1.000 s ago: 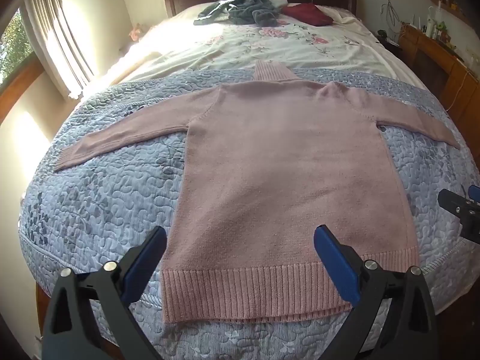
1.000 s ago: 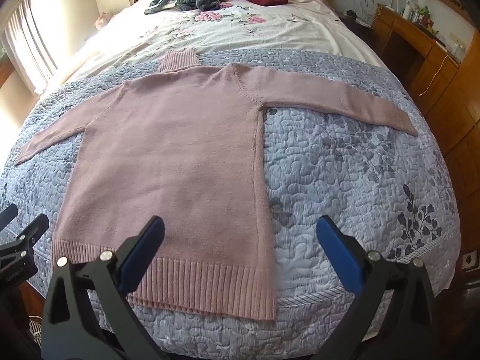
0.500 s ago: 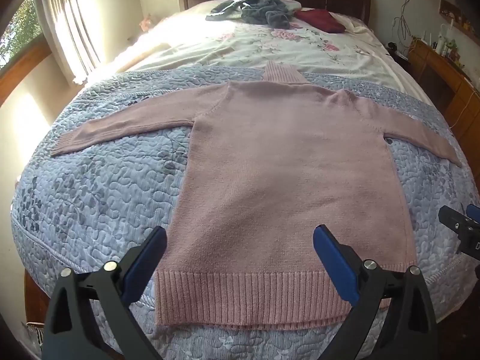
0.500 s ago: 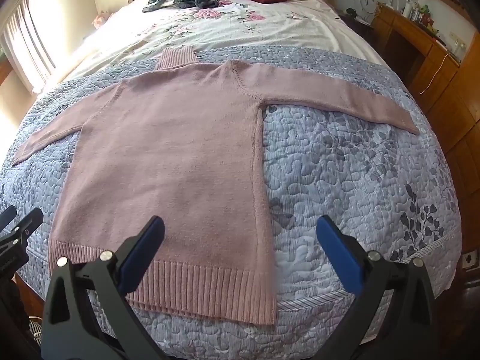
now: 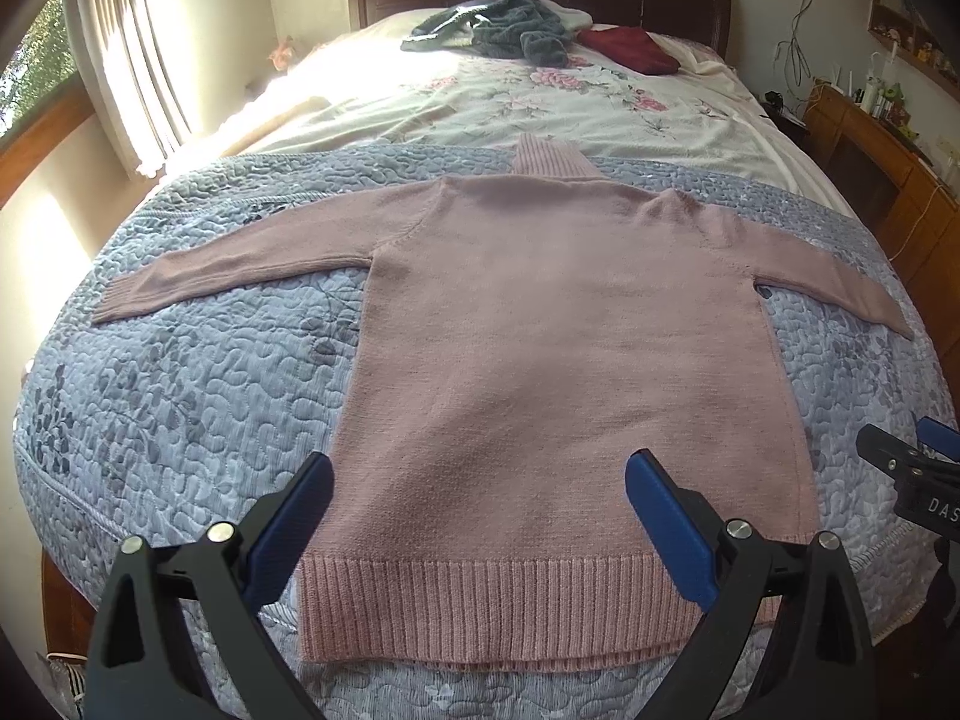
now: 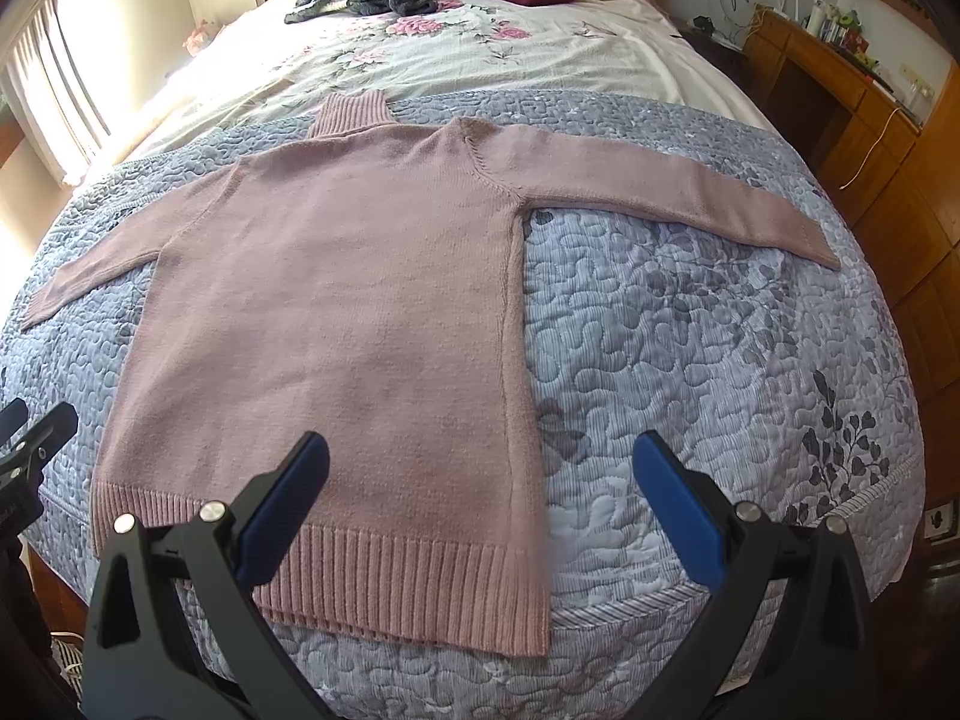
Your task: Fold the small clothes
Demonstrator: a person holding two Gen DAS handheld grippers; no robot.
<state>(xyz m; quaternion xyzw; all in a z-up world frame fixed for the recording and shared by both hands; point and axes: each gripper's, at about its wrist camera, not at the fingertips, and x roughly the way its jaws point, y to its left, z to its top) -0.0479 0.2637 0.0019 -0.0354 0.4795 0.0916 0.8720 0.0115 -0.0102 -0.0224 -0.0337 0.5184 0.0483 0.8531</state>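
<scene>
Pink sweater (image 5: 558,360) lies flat at the bed's (image 5: 180,372) foot edge, sleeves spread wide, no fold made yet. Left gripper (image 5: 477,498) and right gripper (image 6: 480,480) hover, jaws wide open, holding nothing.

Left hand-held gripper (image 5: 477,483) and right hand-held gripper (image 6: 480,462) gape wide, empty.
</scene>
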